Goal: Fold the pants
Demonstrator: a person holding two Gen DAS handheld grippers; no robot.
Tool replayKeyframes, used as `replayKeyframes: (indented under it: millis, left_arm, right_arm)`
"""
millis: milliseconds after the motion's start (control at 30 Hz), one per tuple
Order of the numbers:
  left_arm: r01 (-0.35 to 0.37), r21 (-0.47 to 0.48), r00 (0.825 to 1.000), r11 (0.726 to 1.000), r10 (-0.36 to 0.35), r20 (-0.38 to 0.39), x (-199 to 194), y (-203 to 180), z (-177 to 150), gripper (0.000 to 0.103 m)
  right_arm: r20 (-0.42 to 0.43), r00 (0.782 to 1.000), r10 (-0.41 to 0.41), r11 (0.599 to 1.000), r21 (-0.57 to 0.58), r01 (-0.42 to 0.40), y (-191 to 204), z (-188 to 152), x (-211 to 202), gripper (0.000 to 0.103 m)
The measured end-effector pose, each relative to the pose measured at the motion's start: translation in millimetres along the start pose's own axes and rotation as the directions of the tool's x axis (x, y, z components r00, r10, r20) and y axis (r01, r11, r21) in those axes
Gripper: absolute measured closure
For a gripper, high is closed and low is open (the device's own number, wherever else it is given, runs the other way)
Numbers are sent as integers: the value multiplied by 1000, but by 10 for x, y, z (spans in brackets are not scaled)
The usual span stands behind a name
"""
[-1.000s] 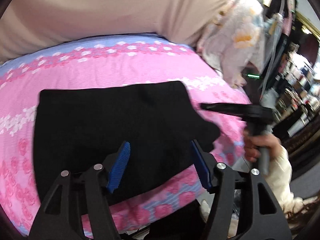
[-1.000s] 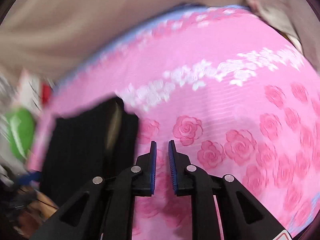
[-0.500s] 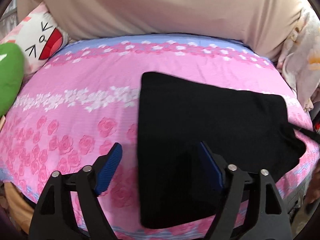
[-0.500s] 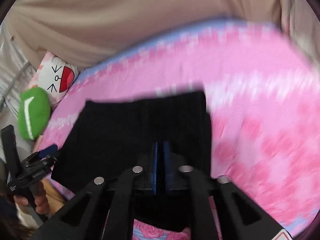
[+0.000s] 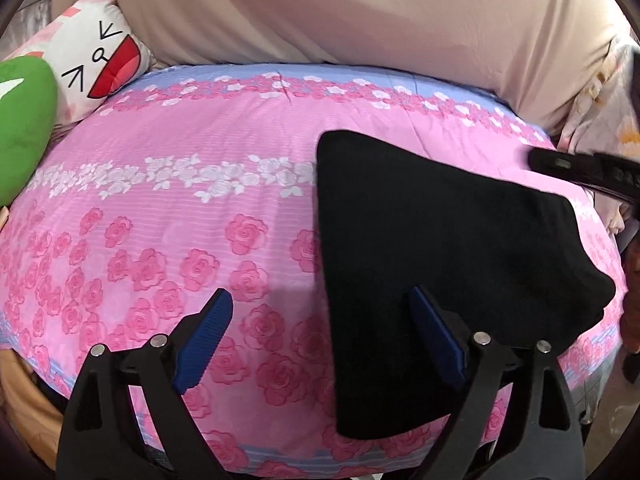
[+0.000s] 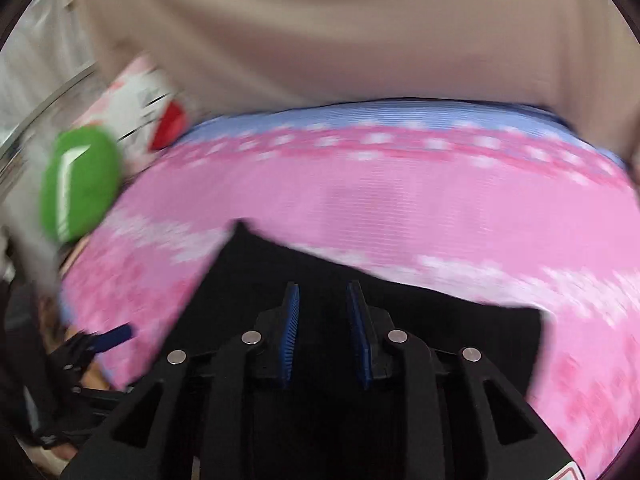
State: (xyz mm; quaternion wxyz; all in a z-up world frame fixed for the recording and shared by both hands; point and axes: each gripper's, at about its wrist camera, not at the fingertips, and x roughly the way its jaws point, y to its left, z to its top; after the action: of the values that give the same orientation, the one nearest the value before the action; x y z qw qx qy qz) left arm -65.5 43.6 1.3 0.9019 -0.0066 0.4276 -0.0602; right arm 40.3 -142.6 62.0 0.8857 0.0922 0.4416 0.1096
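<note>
The black pants (image 5: 440,240) lie folded into a flat block on the right half of the pink rose bedcover (image 5: 180,220). My left gripper (image 5: 320,294) hangs just above the pants' left edge, one blue pad over the cover and the other over the black cloth. Its jaws are opening wide and grip nothing. My right gripper (image 6: 323,286) hovers over the pants (image 6: 400,312) in a blurred view. Its jaws are opening to a narrow gap with nothing clamped. A black part of the right gripper (image 5: 580,172) shows at the pants' far right corner.
A green cushion (image 5: 20,132) and a white cartoon-face pillow (image 5: 96,60) sit at the bed's far left. Beige fabric (image 5: 340,12) rises behind the bed, and pale floral cloth (image 5: 600,120) lies at its right end. The left gripper (image 6: 100,340) shows at the cover's near edge.
The left view has swung left, so the pants now sit on its right side, and its jaws have widened. The right gripper has swept from bare cover over the pants, its jaws parting slightly.
</note>
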Motion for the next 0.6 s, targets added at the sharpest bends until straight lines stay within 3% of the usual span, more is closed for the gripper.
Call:
replayKeyframes:
  millis: [100,200,300,433,500,533,600]
  left_arm:
    - [-27,-11,999,1000,28,17,-69,95,5,16]
    - [-74,-36,997,997,74,5,-69,256,-5,15]
    - [-101,-71,995,992,100,-19,-41,432,-16,15]
    - [-129,-88,991,988,127,-34,5,542,-28,15]
    - [-138,-88,990,986,136,-37,28,558,-37,15]
    - [-143,-85,989,986,140,-43,47,553,-36,15]
    - [-152,-77,988,985,148,-49,61,530,-36,15]
  right_arm:
    - [-81,997,6,990,-138,-17,411,218,653,77]
    - [-183,983,0,990,-139,-26,649,188,1372,74]
    - [-134,990,-47,979,-204,19,811,116,1298,75]
    - [-112,985,131,984,-104,-142,807,62,1020,76]
    - [-110,994,26,988,-147,-42,778,-53,1020,69]
    - [-121,992,-37,987,-157,17,742,-114,1059,70]
    - [-98,995,-5,996,-86,-4,595,-193,852,70]
